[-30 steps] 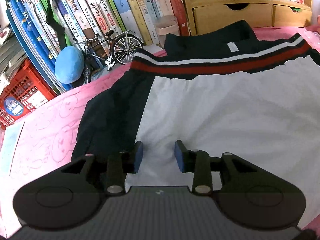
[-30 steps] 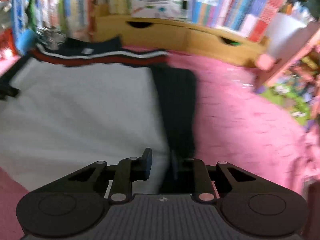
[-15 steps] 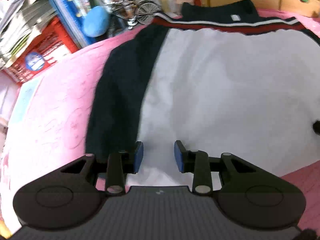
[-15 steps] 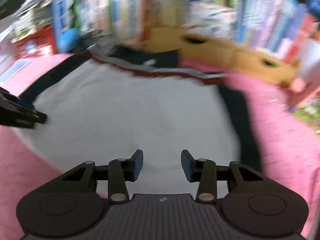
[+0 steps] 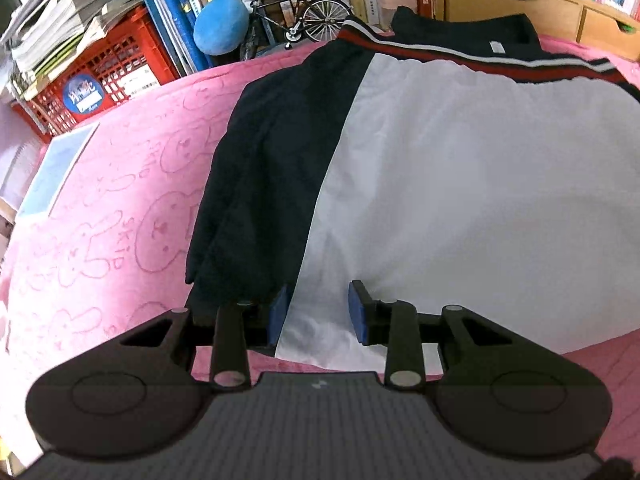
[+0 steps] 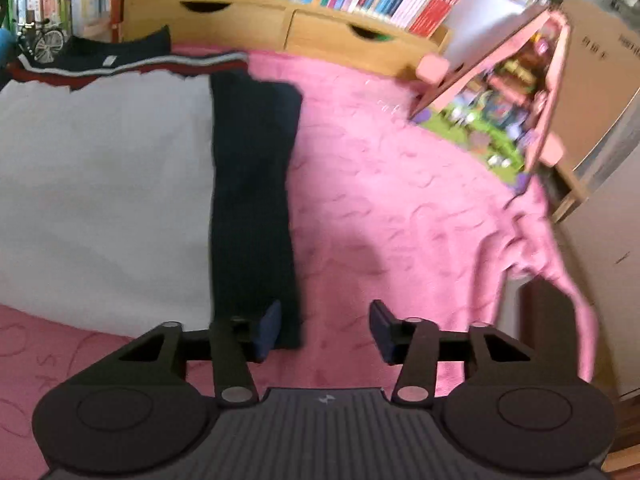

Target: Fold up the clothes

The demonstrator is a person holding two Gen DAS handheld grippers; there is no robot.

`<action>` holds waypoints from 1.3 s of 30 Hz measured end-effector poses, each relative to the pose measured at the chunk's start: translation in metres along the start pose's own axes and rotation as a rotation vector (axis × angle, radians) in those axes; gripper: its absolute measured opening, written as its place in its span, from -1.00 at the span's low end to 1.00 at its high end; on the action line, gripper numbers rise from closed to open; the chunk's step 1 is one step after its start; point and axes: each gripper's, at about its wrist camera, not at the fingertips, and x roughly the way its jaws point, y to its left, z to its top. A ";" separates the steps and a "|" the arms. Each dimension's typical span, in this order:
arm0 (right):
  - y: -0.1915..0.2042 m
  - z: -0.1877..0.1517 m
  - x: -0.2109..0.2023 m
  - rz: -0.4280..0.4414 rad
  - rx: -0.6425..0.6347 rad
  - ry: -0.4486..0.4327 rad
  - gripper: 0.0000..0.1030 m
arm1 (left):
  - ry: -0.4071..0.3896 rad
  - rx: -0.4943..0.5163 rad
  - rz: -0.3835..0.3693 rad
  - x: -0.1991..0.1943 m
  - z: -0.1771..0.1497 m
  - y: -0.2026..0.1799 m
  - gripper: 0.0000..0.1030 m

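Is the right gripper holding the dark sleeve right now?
No, the right gripper is open, its jaws apart over the dark sleeve and pink blanket.

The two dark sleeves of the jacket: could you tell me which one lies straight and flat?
The right sleeve, by the right gripper, lies straight; the left sleeve is rumpled.

Matt cloth jacket (image 5: 460, 184) on fuzzy pink blanket (image 5: 120, 208).

Left tool (image 5: 316, 310) gapes over jacket (image 5: 460, 184) hem.
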 end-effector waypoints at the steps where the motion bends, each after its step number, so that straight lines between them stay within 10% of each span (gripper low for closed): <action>1: -0.007 0.000 -0.001 -0.022 0.011 0.005 -0.11 | -0.003 -0.006 -0.010 0.000 -0.001 0.002 -0.35; 11: 0.112 0.074 -0.013 0.287 -0.072 -0.130 -0.22 | -0.014 -0.085 -0.094 0.001 -0.006 0.020 -0.35; 35: 0.172 0.143 0.078 0.159 -0.052 -0.017 -0.25 | 0.058 -0.122 -0.158 0.002 -0.003 0.032 -0.35; 39: 0.186 0.141 0.027 0.299 -0.193 -0.024 0.21 | 0.110 -0.125 -0.157 0.004 0.002 0.032 -0.35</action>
